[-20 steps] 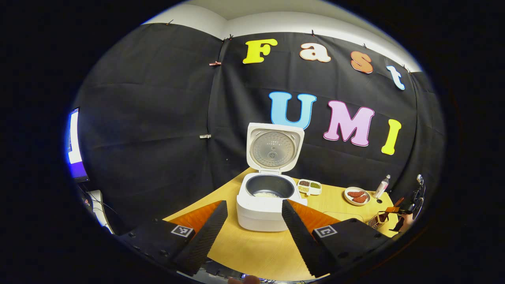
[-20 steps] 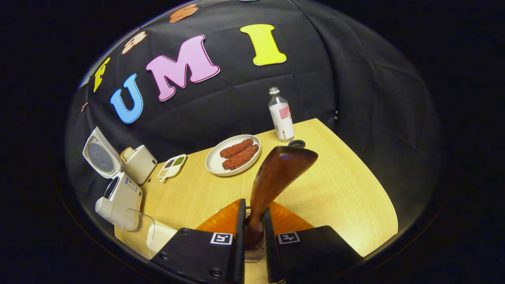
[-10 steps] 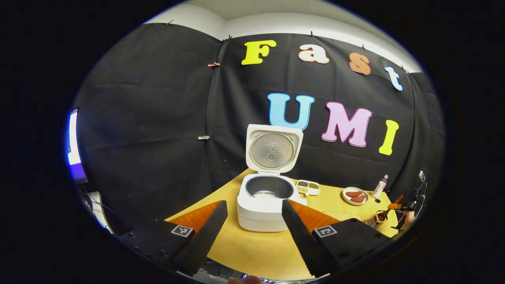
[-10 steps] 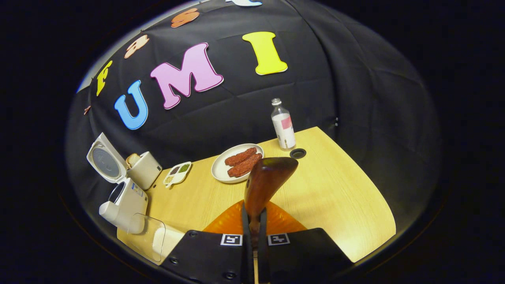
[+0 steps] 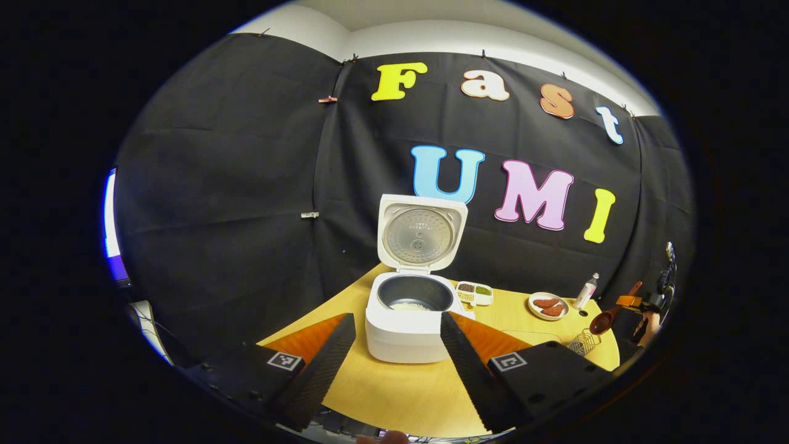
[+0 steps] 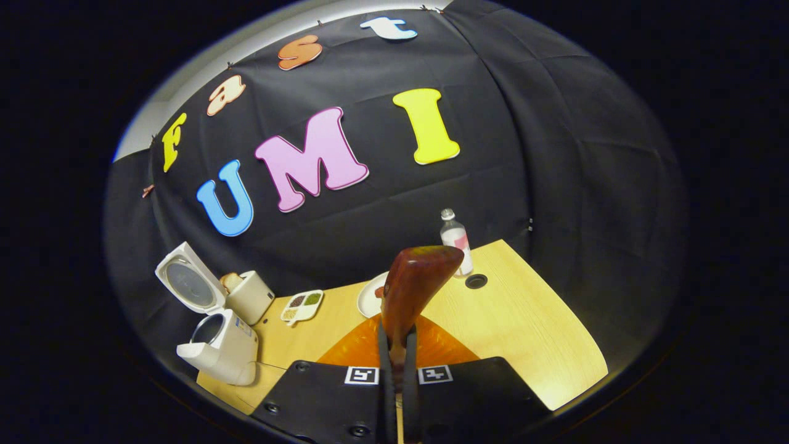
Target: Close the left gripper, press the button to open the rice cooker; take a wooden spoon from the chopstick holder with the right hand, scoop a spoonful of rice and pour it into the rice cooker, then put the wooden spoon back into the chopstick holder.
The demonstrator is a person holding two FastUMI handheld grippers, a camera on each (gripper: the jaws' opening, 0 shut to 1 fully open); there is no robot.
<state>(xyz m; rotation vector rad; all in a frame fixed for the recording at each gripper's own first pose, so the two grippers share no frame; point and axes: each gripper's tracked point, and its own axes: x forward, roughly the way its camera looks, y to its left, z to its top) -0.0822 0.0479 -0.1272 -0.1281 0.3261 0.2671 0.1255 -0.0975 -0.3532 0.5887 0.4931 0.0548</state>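
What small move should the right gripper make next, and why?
Probably carry the wooden spoon across to scoop rice: the right gripper is shut on its handle, the spoon hangs clear of the chopstick holder, and the rice cooker stands open.

Bare table (image 5: 400,394) lies in front of the rice cooker (image 5: 408,327). The cooker's raised lid (image 5: 421,233) walls off its back. To the cooker's right stand a divided dish (image 5: 473,293), a plate (image 5: 547,306) and a bottle (image 5: 585,291).

Our left gripper (image 5: 397,345) and right gripper (image 6: 397,376): black angular housings with dark screws, each side carrying a small square black-and-white fiducial marker.
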